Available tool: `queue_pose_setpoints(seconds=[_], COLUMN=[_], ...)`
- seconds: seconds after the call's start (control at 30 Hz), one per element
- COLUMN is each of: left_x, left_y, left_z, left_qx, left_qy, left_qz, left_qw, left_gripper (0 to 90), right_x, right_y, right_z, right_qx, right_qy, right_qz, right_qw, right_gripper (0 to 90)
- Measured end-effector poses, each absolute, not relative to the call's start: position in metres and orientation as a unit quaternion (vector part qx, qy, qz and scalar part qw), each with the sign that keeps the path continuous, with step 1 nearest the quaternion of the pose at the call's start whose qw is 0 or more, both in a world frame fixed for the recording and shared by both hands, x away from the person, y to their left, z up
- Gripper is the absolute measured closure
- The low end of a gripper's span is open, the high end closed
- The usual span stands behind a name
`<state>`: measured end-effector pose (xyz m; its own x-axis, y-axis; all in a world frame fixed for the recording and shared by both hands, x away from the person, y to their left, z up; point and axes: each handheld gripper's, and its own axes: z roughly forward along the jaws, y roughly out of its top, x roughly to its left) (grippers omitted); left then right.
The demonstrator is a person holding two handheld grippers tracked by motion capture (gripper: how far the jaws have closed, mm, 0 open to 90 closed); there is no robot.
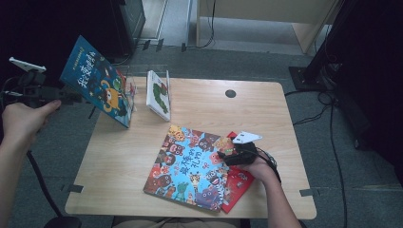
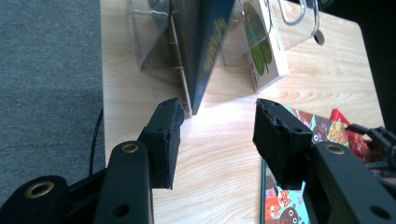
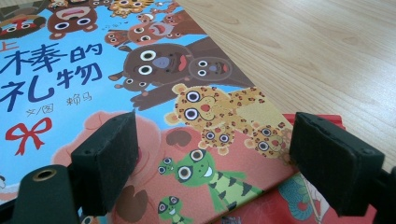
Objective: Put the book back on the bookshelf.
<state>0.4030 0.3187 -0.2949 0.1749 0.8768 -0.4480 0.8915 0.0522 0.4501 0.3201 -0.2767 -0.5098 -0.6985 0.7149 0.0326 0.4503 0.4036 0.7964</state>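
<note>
Blue book (image 1: 97,80) stands tilted in the clear rack (image 1: 129,90) at the far left of the wooden table (image 1: 266,114); the left gripper (image 2: 215,135) is released just beside its edge. The right gripper (image 3: 212,156) hovers released over the animal book (image 1: 190,166), near right

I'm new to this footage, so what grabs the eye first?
The big picture book crowded with cartoon animals lies flat near the table's front edge, with the right gripper at its corner. At the back left, a blue book stands tilted by the clear rack.
</note>
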Motion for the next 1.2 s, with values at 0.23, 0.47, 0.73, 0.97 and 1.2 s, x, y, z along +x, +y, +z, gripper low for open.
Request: queue_pose_setpoints(seconds=[0.23,0.47,0.73,0.97,1.2], left_x=[0.391,0.380,0.379,0.379,0.379], left_y=[0.311,0.296,0.278,0.266,0.253], left_z=[-0.305,-0.313,-0.329,-0.345,-0.359], left_qx=[0.691,0.705,0.715,0.725,0.729], left_qy=[0.634,0.620,0.605,0.600,0.591], left_qz=[-0.013,-0.005,-0.021,-0.023,-0.035], left_qw=[0.347,0.346,0.348,0.339,0.343], left_gripper=[51.8,51.6,51.9,51.9,51.6], right_x=[0.320,0.320,0.320,0.320,0.320], right_y=[-0.277,-0.277,-0.276,-0.276,-0.277], right_z=[-0.510,-0.510,-0.510,-0.510,-0.510], right_qx=[0.354,0.354,0.354,0.354,0.353], right_qy=[0.823,0.823,0.822,0.822,0.822], right_qz=[0.415,0.416,0.416,0.416,0.416], right_qw=[0.159,0.159,0.160,0.161,0.161], right_gripper=[15.4,15.5,15.4,15.4,15.4])
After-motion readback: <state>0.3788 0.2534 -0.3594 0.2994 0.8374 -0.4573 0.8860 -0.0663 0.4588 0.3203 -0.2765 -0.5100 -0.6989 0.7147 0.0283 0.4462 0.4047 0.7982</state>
